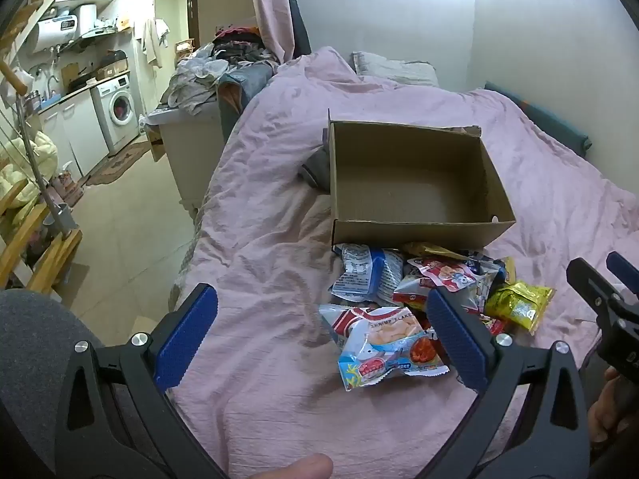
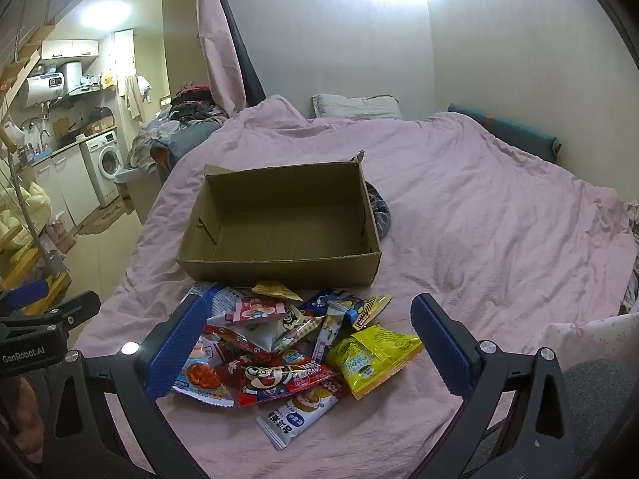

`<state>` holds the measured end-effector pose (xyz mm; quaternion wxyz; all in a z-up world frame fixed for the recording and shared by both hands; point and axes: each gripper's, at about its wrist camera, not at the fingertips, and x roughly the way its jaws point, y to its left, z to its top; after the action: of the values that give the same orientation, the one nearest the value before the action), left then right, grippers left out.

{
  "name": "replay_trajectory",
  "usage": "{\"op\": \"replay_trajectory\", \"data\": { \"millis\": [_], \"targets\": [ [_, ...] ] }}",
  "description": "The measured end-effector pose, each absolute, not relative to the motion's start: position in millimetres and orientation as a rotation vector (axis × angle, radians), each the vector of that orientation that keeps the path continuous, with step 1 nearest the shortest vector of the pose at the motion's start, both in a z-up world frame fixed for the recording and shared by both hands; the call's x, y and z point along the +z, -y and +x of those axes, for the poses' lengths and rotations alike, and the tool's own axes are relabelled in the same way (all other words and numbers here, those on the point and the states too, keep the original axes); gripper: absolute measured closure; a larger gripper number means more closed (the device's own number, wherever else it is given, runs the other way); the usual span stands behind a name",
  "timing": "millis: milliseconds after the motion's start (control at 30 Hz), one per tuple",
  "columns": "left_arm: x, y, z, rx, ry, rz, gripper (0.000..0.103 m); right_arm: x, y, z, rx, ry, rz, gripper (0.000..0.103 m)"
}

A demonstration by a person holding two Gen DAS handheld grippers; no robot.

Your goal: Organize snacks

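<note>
Snack packets (image 2: 295, 355) are lying in a loose heap on the pink bedspread (image 2: 479, 215), just in front of the open cardboard box (image 2: 279, 267). The right claw (image 2: 309, 349) is hovering spread wide over the heap, gripping nothing; the left claw (image 1: 319, 339) is likewise gaping beside it. Beyond the box, a grey pillow (image 2: 355, 107) is resting against the wall.
</note>
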<state>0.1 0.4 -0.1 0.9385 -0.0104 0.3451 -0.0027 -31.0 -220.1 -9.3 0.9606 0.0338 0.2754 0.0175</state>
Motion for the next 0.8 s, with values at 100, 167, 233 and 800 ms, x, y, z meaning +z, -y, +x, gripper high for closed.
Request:
{"op": "replay_trajectory", "data": {
  "millis": [100,167,233,800],
  "targets": [
    [0.3,-0.3,-0.2,-0.006,-0.703,-0.017,0.0,-9.0,220.4,-31.5,0.037,-0.553,0.073,0.0],
    [0.0,-0.2,0.3,-0.004,-0.708,-0.017,0.0,-9.2,220.0,-31.2,0.035,-0.556,0.069,0.0],
    [0.0,-0.3,0.3,-0.004,-0.708,-0.017,0.0,-9.5,220.1,-30.9,0.036,-0.557,0.069,0.0],
    [-0.1,0.2,-0.2,-0.002,-0.707,-0.016,0.0,-9.3,219.2,-31.5,0.034,-0.554,0.066,0.0]
  ]
}}
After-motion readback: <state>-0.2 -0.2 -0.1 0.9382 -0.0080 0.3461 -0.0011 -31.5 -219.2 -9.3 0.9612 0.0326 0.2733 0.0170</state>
